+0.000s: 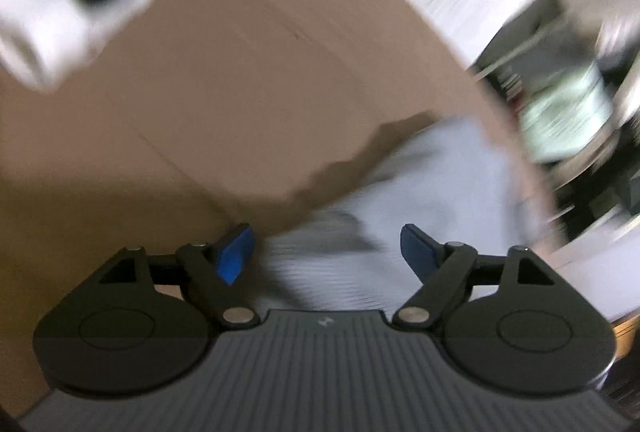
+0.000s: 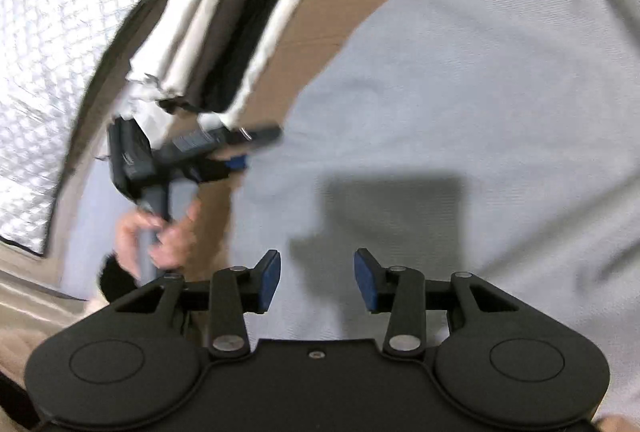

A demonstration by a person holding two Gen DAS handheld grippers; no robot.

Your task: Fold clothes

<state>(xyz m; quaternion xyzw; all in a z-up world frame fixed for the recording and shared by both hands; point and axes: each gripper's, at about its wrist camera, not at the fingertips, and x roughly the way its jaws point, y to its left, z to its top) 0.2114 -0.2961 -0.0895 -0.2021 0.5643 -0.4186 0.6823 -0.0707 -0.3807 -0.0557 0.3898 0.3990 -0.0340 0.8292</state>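
I see the grey garment (image 2: 460, 104) spread on the brown table (image 1: 240, 92), beside a stack of folded clothes (image 2: 224, 32). My left gripper (image 1: 328, 252) and right gripper (image 2: 316, 280) hover over it, fingers apart, holding nothing

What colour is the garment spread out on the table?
Pale grey-blue, plain, no pattern. The garment shows best in the right wrist view, lying on the brown table.
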